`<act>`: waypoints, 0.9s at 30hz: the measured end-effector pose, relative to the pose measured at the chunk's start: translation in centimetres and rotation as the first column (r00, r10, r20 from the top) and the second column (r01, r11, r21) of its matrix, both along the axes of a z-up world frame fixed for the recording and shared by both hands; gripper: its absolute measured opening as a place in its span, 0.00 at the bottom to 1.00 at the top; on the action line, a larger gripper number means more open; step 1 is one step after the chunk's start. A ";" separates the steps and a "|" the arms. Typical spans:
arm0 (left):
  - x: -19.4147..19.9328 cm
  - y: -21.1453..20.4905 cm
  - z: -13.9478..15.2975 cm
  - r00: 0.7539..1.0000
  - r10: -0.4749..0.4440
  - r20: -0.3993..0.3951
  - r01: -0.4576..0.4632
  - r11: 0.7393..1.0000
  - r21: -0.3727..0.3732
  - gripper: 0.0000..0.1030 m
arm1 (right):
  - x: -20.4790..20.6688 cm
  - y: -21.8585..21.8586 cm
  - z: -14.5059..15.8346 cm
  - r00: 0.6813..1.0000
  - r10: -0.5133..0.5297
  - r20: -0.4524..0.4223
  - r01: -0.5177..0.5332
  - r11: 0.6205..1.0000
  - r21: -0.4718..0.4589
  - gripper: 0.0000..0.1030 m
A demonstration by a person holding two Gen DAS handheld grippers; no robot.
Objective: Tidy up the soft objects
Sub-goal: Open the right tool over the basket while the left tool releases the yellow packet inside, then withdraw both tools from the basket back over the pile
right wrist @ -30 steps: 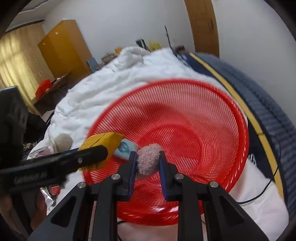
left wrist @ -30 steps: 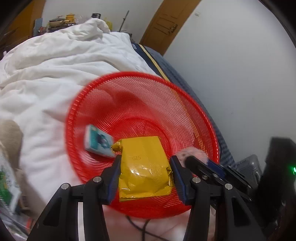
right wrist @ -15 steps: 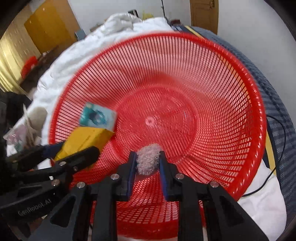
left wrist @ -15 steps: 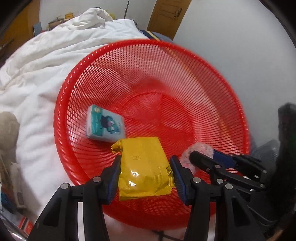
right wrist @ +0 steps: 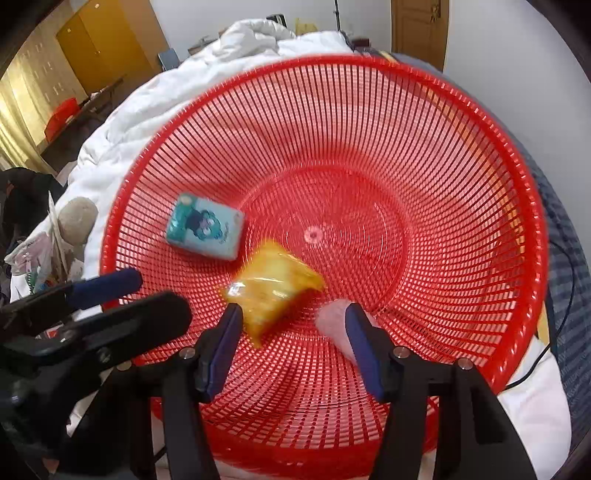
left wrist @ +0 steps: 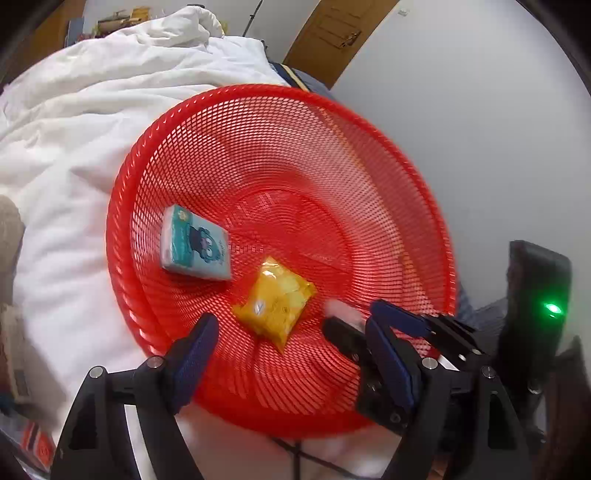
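Your left gripper (left wrist: 291,328) hangs over the near wall of the red mesh basket (left wrist: 332,122), jaws opening, nothing pressed between them. Yellow packet (left wrist: 275,301) lies loose in the basket just ahead, blurred. Teal tissue pack (left wrist: 195,243) sits beside it, upper left. Your right gripper (left wrist: 360,319) pokes in from the right, pink fluffy thing (left wrist: 341,308) at its tips. White duvet (left wrist: 74,122) underneath.

white duvet (left wrist: 92,122), wooden door (right wrist: 419,29), yellow wardrobe (right wrist: 107,44)

Three soft items in a basket on a bed

Inside the basket (right wrist: 480,122), resting on a duvet (left wrist: 74,122), a tissue pack (right wrist: 205,230) lies left of and behind a foil pouch (right wrist: 273,291); a fluffy ball (right wrist: 332,317) lies right of the pouch.
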State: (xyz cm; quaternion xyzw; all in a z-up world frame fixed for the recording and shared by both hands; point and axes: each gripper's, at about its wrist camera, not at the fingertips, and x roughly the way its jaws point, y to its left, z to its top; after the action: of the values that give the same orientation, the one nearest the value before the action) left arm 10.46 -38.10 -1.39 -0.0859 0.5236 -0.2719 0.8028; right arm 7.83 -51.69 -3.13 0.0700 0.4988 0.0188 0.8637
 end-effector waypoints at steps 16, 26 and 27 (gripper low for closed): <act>-5.7 15.6 6.9 0.978 0.161 0.132 -0.133 0.970 -0.202 0.87 | -5.5 7.4 8.8 0.933 0.159 0.323 -0.214 0.967 0.141 0.76; -7.5 25.7 1.8 0.916 0.400 0.003 -0.383 0.880 -0.281 0.87 | -7.6 15.2 7.1 0.877 0.379 0.294 -0.391 0.920 -0.021 0.77; -7.4 25.8 1.7 0.916 0.400 -0.002 -0.384 0.879 -0.282 0.87 | -7.8 15.5 7.1 0.872 0.392 0.292 -0.399 0.916 -0.040 0.77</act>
State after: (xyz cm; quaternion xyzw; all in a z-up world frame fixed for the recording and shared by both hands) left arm 3.04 -12.33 0.35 -0.2937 0.4293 -0.1765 0.8356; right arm -0.01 -36.15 3.92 -0.0276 0.3682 0.2105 0.9052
